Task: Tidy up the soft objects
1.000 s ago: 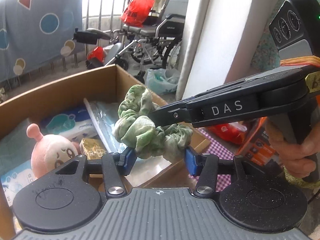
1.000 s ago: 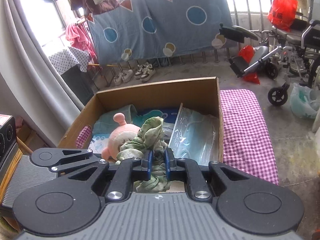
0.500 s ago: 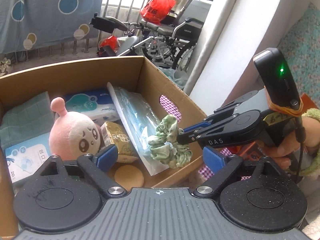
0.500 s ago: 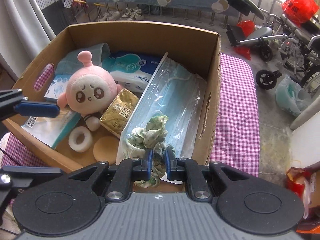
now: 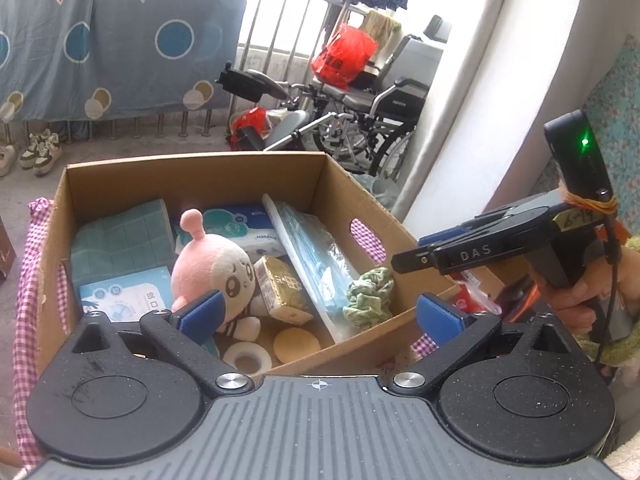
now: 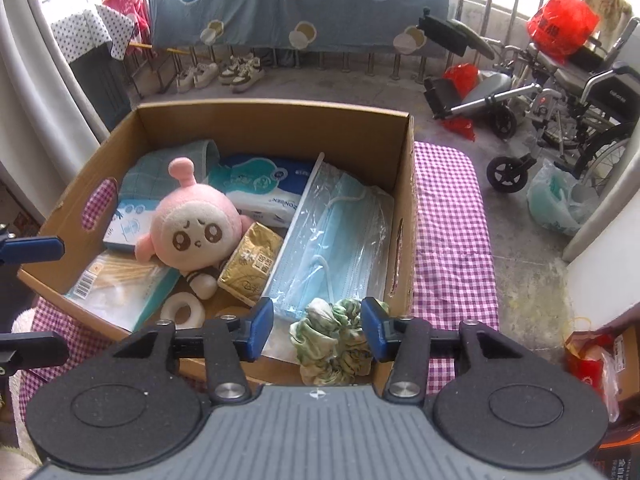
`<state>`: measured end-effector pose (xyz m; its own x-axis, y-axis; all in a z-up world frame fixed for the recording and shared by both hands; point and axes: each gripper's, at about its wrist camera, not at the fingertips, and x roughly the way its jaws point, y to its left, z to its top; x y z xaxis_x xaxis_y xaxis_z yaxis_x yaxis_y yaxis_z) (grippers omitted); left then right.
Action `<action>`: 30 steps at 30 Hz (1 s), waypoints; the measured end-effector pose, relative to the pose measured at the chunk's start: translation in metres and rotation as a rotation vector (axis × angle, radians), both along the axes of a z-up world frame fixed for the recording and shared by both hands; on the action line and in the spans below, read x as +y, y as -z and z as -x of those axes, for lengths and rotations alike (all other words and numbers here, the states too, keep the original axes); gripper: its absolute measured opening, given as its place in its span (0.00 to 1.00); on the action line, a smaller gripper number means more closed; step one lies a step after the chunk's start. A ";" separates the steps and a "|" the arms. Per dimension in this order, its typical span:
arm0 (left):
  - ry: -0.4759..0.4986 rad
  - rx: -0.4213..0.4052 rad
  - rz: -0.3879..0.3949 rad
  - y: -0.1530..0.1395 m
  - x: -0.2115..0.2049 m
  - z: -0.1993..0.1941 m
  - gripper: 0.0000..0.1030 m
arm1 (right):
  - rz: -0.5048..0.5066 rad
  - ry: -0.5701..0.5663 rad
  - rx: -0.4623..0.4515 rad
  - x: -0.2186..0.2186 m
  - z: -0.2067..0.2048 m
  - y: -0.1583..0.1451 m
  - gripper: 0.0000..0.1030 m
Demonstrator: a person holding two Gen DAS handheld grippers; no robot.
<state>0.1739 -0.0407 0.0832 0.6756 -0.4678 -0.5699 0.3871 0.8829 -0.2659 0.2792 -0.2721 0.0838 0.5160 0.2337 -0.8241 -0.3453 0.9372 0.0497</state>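
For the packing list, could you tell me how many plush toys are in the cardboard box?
1: the pink plush toy lies mid-box, between the tissue pack and the gold packet. More could be hidden underneath.

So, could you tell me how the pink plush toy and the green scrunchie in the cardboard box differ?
The pink plush toy is smooth, rounded and has a face; the green scrunchie is a crumpled, mottled ring of fabric. The plush toy looks larger than the scrunchie. The plush toy lies mid-box among packets; the scrunchie sits in the near corner on the face-mask pack, between the open right gripper's fingers, untouched. Both are soft and inside the cardboard box.
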 end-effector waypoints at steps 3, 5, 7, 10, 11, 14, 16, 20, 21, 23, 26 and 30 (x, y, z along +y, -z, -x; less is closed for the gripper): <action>-0.044 -0.022 -0.008 -0.010 0.008 0.012 1.00 | -0.076 0.020 -0.061 -0.005 0.019 -0.018 0.63; -0.084 -0.030 -0.023 -0.015 0.012 0.019 1.00 | -0.148 0.047 -0.100 -0.010 0.034 -0.032 0.75; -0.134 -0.033 -0.056 -0.021 0.015 0.025 1.00 | -0.221 0.079 -0.145 -0.016 0.049 -0.043 0.84; -0.214 -0.044 -0.108 -0.027 0.021 0.033 1.00 | -0.299 0.115 -0.207 -0.020 0.073 -0.057 1.00; -0.243 -0.047 -0.123 -0.029 0.023 0.036 1.00 | -0.312 0.122 -0.227 -0.020 0.080 -0.060 1.00; -0.322 -0.046 -0.180 -0.030 0.025 0.041 1.00 | -0.329 0.135 -0.294 -0.017 0.100 -0.066 1.00; -0.382 -0.042 -0.229 -0.030 0.024 0.044 1.00 | -0.319 0.140 -0.316 -0.010 0.108 -0.065 1.00; -0.451 -0.041 -0.312 -0.025 0.019 0.043 1.00 | -0.248 0.171 -0.346 0.008 0.122 -0.052 1.00; -0.451 -0.037 -0.316 -0.024 0.020 0.042 1.00 | -0.220 0.187 -0.357 0.013 0.125 -0.048 1.00; -0.457 -0.027 -0.308 -0.021 0.020 0.039 1.00 | -0.183 0.218 -0.366 0.021 0.129 -0.040 1.00; -0.500 -0.004 -0.296 -0.016 0.018 0.037 1.00 | -0.161 0.272 -0.375 0.029 0.132 -0.033 1.00; -0.486 0.103 -0.246 -0.007 0.017 0.028 1.00 | -0.135 0.281 -0.370 0.038 0.133 -0.032 1.00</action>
<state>0.1463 -0.0238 0.0906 0.7151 0.0390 -0.6979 -0.0973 0.9943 -0.0442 0.1461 -0.2336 0.1163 0.8272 0.1360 -0.5453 -0.0974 0.9903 0.0993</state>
